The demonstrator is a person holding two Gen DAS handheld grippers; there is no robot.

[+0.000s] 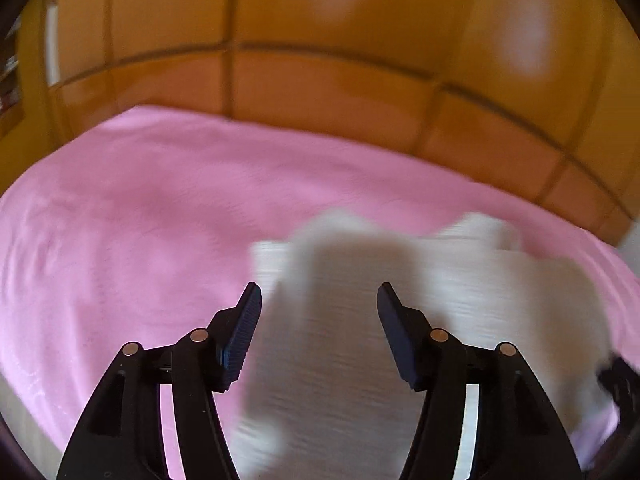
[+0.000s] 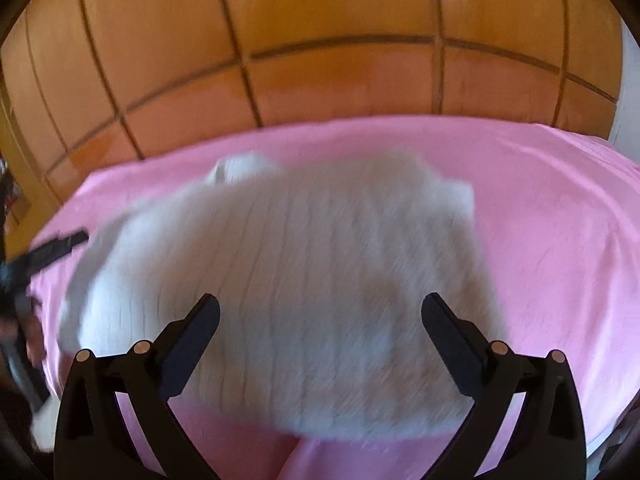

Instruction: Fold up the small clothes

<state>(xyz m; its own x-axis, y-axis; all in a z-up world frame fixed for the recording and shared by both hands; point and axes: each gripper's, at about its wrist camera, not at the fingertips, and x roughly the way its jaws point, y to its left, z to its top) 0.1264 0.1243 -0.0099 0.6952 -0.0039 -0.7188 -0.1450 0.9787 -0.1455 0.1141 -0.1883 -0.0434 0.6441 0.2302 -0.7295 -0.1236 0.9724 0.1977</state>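
Your left gripper (image 1: 319,296) is spread, nothing pinched between its ribbed black pads (image 1: 240,336). The white ribbed knit garment (image 1: 340,340) lies under and beyond the gap between the fingers, running off toward the right finger's side; the pads look clear of the fabric, but the blur makes contact hard to judge.

Your right gripper (image 2: 320,308) is spread wider, also holding nothing. The same white garment (image 2: 300,280) sits straight ahead of it and fills the space between both fingers, reaching a little past each tip. Its near hem is just below the finger bases.

The garment rests flat on the pink cloth sheet (image 1: 140,208), which covers the surface under both tools. Behind the sheet stands an orange-brown panelled wooden wall (image 2: 340,20).

View differences:
- The right wrist view shows nearly the whole garment outline, including a small lobe at its far left corner, and your left gripper as a dark blurred shape at the garment's left edge.
- The left wrist view shows only the garment's left portion, with two bumps along its far edge, plus a dark object at the right frame edge that is too blurred to identify.

Both views are motion-blurred, so fabric detail is unreliable.
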